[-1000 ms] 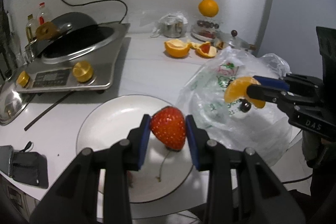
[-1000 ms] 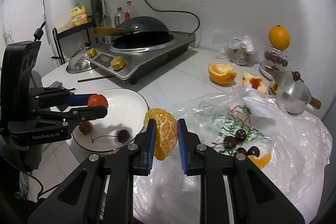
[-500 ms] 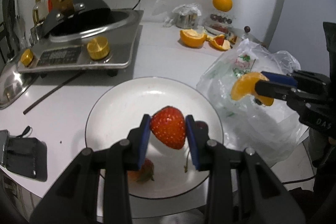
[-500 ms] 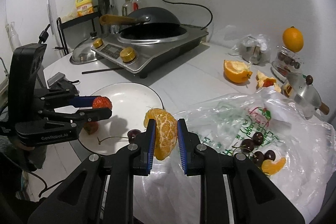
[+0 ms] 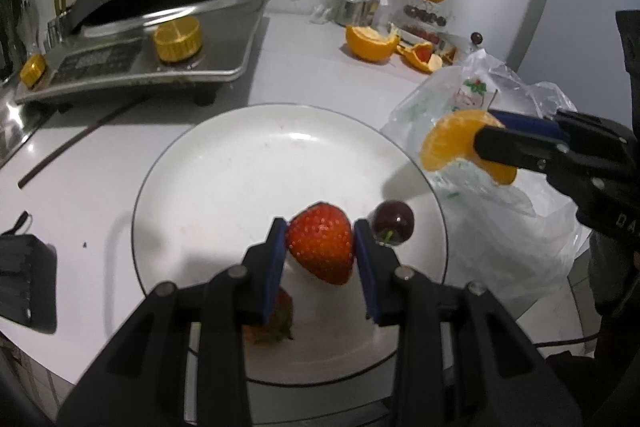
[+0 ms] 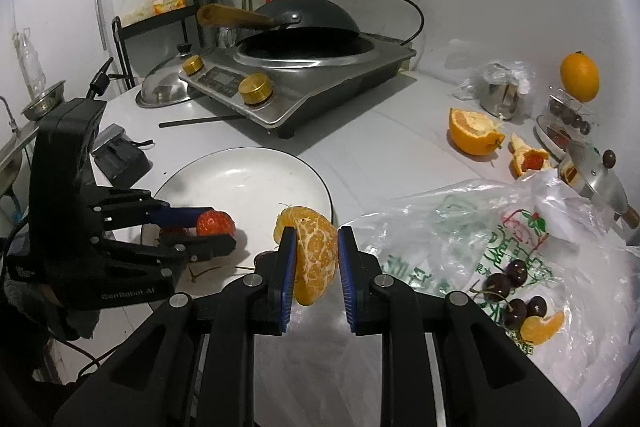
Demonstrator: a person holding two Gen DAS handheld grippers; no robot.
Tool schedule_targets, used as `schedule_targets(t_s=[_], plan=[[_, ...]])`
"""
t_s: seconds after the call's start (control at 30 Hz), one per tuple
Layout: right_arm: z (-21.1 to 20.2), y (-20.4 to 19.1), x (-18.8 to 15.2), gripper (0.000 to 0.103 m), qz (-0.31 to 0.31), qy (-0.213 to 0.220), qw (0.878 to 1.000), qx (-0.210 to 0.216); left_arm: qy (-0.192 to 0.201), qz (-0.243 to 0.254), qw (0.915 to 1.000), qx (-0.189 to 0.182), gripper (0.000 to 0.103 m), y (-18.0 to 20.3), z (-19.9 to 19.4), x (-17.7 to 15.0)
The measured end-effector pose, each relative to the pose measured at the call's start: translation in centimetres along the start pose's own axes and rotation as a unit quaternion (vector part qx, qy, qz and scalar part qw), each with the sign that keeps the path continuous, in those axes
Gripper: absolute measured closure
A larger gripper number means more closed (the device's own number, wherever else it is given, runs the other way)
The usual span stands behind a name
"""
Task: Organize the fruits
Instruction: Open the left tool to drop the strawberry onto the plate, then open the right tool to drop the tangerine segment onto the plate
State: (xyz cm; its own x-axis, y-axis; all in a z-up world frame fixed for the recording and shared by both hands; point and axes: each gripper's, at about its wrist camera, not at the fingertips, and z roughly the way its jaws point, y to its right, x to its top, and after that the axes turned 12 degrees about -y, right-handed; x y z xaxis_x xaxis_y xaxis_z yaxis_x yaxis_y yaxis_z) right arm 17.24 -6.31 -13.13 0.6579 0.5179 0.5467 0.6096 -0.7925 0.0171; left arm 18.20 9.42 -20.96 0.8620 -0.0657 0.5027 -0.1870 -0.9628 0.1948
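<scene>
I have lowered the left gripper [image 5: 320,251], grasping the strawberry [image 5: 321,249], to the plate [image 5: 224,163]; the right gripper [image 6: 316,255] clenches the orange piece [image 6: 314,253], so release comes next.

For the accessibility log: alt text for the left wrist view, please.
Left gripper holds a strawberry over a white plate bearing a cherry. At right, the right gripper holds an orange segment above a plastic bag.

A: Where's the strawberry [image 5: 320,249]?
B: Red, tip down, above the white plate [image 5: 248,163], next to a dark cherry [image 5: 394,225] lying on it. A second strawberry [image 5: 276,323] lies on the plate's near side.
A: And the orange piece [image 6: 314,253]?
B: Peeled, upright, just off the plate's rim. More cherries [image 6: 516,291] and a segment [image 6: 542,329] lie on the bag [image 6: 460,239].
</scene>
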Motion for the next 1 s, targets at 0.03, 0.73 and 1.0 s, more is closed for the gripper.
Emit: schedule_targets(t_s=[0.03, 0.73, 1.0], plan=[[0.1, -0.1, 0.1, 0.081, -0.001, -0.001, 1.0, 0.0, -0.001, -0.003, 1.0, -0.007, 0.067, -0.1, 0.0, 0.0], [3.4, -2.5, 3.0, 0.081, -0.03, -0.019, 0.999, 0.019, 0.043, -0.03, 0.9985, 0.012, 0.041, -3.2, -3.4, 0.5], [5.9, -3.9, 3.8, 0.081, -0.037, -0.037, 0.998, 0.036, 0.045, -0.047, 0.9977, 0.02, 0.041, -5.1, -3.3, 0.2]])
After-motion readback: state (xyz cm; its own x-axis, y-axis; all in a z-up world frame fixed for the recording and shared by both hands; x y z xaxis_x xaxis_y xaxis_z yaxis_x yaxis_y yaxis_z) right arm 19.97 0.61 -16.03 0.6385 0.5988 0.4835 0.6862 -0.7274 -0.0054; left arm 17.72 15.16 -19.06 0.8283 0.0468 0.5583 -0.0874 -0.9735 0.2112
